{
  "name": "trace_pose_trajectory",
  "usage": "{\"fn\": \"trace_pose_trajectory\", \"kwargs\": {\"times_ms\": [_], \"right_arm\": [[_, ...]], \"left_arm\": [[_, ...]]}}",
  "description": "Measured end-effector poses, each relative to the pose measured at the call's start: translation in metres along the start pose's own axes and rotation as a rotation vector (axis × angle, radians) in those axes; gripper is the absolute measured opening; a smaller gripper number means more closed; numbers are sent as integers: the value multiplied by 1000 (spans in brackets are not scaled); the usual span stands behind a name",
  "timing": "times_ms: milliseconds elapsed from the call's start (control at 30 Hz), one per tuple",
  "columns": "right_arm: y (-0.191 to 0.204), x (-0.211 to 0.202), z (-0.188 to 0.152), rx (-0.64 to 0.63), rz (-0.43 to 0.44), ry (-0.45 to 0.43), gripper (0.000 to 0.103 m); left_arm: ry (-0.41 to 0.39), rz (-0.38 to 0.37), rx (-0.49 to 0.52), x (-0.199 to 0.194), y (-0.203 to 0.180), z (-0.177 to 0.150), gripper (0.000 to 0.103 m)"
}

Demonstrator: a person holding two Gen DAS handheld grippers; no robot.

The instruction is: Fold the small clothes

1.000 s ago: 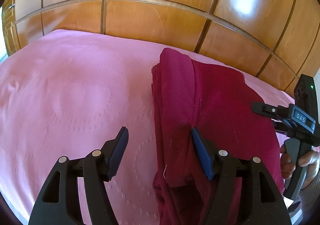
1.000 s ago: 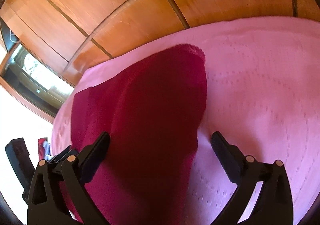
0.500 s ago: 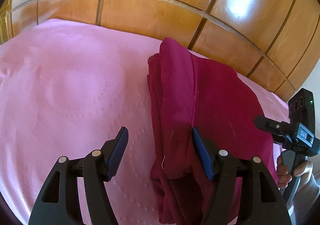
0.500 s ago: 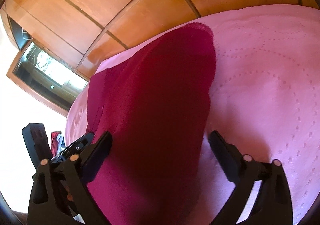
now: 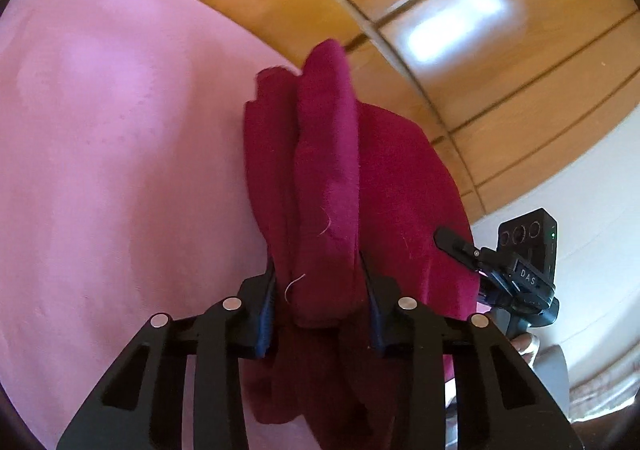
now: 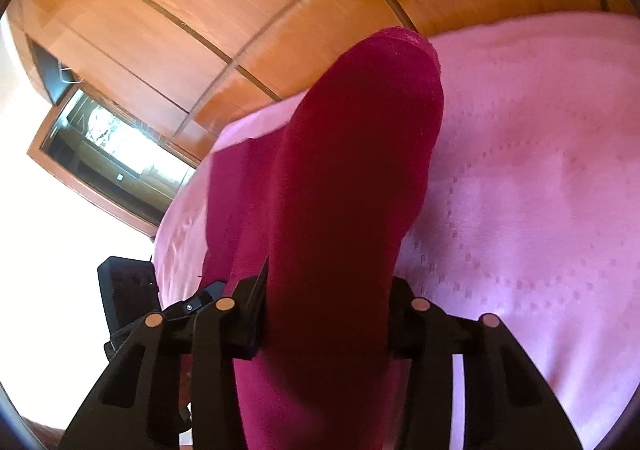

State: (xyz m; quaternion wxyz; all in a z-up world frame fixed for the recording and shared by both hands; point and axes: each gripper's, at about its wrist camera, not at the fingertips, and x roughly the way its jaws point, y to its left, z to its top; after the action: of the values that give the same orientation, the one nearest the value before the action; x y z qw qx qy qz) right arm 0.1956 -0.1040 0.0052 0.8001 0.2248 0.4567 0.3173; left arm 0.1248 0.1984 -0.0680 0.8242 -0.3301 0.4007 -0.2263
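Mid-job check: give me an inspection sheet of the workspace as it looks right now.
Surface: pink bedspread, stitched dotted pattern.
Job's things: dark red garment, folded in layers, bunched up between both grippers.
Clutter: nothing seen.
Grippers: left gripper shut on the garment's near edge; right gripper shut on its other side.
Cables: nothing seen.
Surroundings: wooden panelled wall behind the bed; wood-framed window at one side.

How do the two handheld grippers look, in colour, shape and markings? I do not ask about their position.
The left gripper is matte black, with triangular cut-outs, silver round pins and blue pads on its fingers. The right gripper has the same black frame, but its pins look copper-toned. Seen from the left wrist view, its body carries white "DAS" lettering, three round sockets and a small green light. No cables are visible.
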Motion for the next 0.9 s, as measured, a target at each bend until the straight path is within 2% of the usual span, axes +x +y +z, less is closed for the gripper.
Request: {"fn": "trace_pose_trajectory", "kwargs": {"times_ms": [100,233,400,500,600,667,700,733,800,833,900], "right_arm": [[-6,-33,-2,2,-8,-59,40],[-29,-93,0,22,-61,-161,40],[-79,-172,5,79,-178,-299,40],[-119,-202,1,148,-261,-343,40],[-158,-210,-12,239,-368,-336,40],[-179,-205,-25,291,-386,-316,42],[-187,-199,-33,306,-412,-303,46],[-189,-197,-37,308,-434,-314,50],[-186,-201,-40,320,-474,-347,73],[-182,-203,-40,319,-500,-359,77],[-166,-213,-38,283,-583,-401,79]], "left_arm": [[41,-48,27,21,-26,-3,35],[116,-107,96,71,-77,-1,35],[215,-158,244,147,-164,6,35],[281,-157,326,195,-210,4,35],[348,-104,400,242,-243,-6,35],[364,22,513,266,-260,-22,35],[369,69,555,275,-264,-29,35],[361,85,574,279,-265,-33,37],[333,97,568,276,-265,-35,38],[305,111,566,270,-267,-36,38],[246,131,578,260,-272,-37,38]]}}
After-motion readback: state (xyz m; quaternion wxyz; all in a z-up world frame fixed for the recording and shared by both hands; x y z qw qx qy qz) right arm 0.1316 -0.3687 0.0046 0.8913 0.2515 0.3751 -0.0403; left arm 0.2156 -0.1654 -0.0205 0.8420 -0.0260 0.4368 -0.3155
